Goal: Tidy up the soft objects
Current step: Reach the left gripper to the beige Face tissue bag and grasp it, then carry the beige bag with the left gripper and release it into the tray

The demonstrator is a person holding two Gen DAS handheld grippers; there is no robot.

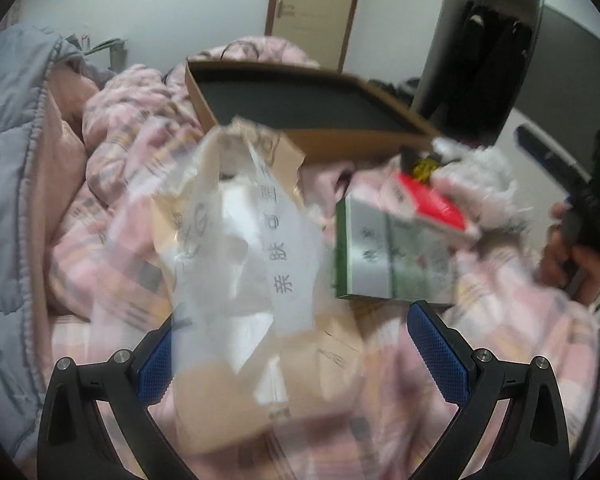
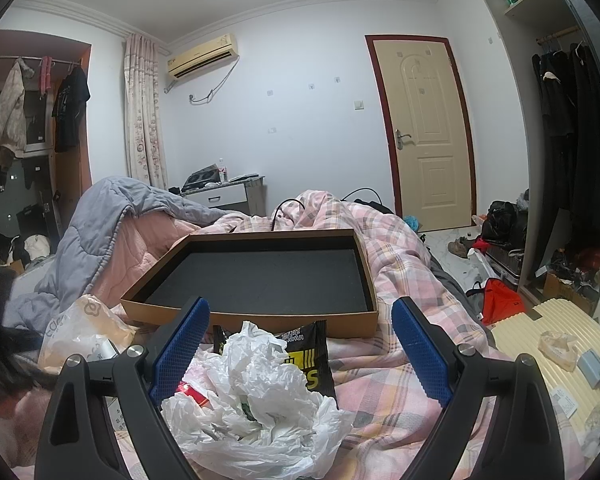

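1. The cardboard tray (image 2: pixel 256 272), a shallow brown box with a dark lining, lies on the bed on top of the pink plaid quilt (image 2: pixel 400 264). Nothing is in it, so judging by this no soft object has been put away yet.

2. The loose things are all outside the tray, on the quilt in front of its near wall. A crumpled white plastic bag (image 2: pixel 256 396) sits nearest the right-hand camera, with a black snack packet (image 2: pixel 314 354) behind it, leaning toward the tray.

3. A translucent printed plastic bag (image 1: pixel 236 248) lies to the left of that pile, with white packets showing through it. The left wrist view is blurred, so its contents cannot be told further.

4. A green-and-white carton (image 1: pixel 388 256) and a red-and-white packet (image 1: pixel 432 200) resting on its upper edge lie between the two bags. They look stiff, not soft; whether they belong to the sorting cannot be told.

5. The left gripper (image 1: pixel 288 356) has its jaws spread wide, with the printed bag's lower part lying between them. I cannot tell whether either pad touches it; there is no grip.

6. The right gripper (image 2: pixel 300 352) is likewise wide open and empty, held over the white bag and pointing at the tray.

7. My reading: the task is at its start. Every bag and packet is left to pick up and place, and the printed bag looks like the first candidate.
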